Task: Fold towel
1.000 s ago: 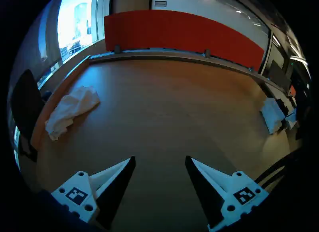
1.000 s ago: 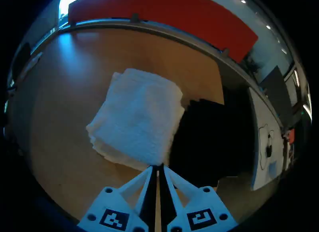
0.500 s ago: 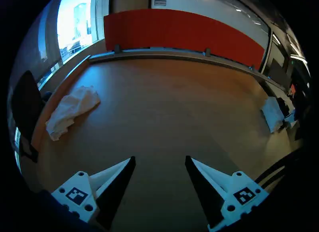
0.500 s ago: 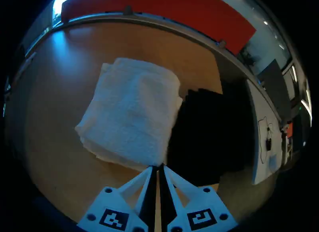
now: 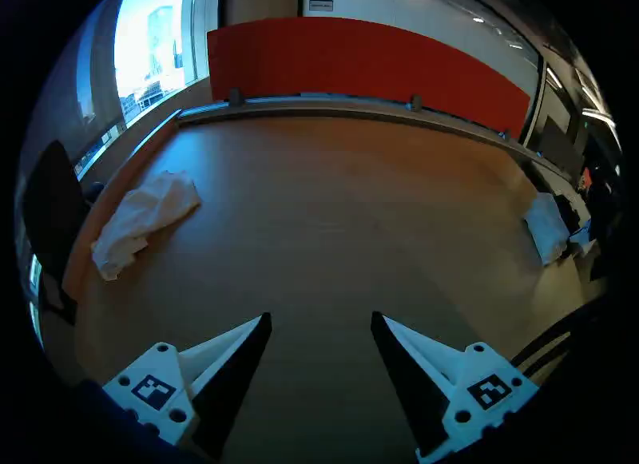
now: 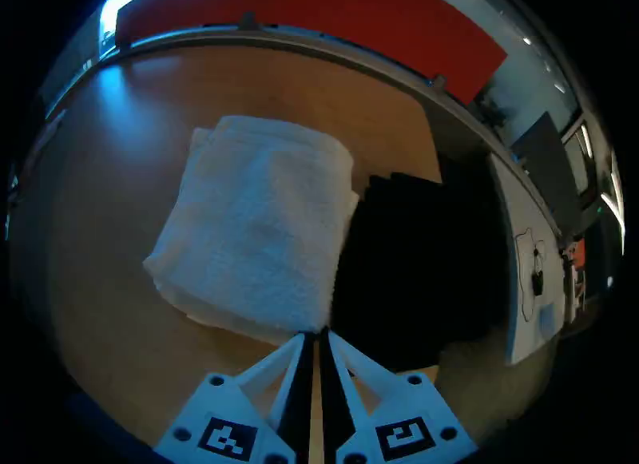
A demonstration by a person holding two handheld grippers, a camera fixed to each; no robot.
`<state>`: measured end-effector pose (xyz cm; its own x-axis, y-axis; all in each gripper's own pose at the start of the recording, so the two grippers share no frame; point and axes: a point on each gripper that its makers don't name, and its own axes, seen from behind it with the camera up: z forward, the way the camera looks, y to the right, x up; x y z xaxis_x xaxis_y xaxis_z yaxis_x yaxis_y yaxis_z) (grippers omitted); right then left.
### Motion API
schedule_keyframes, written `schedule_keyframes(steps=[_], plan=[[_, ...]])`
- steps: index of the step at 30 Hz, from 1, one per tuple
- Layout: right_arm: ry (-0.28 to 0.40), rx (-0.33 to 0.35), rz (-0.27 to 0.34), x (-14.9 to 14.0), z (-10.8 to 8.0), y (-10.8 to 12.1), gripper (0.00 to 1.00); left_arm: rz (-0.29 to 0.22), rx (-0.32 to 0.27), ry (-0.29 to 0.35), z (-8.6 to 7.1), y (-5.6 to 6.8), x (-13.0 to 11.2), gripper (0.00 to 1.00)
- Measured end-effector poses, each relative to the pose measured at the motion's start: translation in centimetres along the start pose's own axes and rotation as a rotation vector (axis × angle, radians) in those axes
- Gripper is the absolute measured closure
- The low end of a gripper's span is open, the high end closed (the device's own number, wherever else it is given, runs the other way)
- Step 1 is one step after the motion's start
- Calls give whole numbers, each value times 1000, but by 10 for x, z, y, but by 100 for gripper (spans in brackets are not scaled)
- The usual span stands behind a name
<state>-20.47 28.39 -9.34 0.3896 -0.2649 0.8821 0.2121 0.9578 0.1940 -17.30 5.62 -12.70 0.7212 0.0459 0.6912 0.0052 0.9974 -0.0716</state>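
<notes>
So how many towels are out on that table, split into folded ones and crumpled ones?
folded white towel: 1
crumpled white towel: 1
Total: 2 towels, both lying on the wooden table.

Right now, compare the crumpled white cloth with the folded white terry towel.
The crumpled white cloth lies bunched and wrinkled; the folded white terry towel is a neat layered rectangle. The cloth sits far from the open left gripper; the towel's near corner lies at the tips of the shut right gripper. Both are white, on the wooden table.
</notes>
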Motion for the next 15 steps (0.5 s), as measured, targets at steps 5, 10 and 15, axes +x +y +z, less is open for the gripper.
schedule_keyframes(steps=[5,10,15], plan=[[-8,-15,3,-2,0,3,89,0,-1,1,0,1,1,8],[-4,-25,15,-3,-2,5,85,-1,-2,3,0,1,1,8],[2,-40,23,-5,-5,8,74,0,-5,5,0,2,2,8]])
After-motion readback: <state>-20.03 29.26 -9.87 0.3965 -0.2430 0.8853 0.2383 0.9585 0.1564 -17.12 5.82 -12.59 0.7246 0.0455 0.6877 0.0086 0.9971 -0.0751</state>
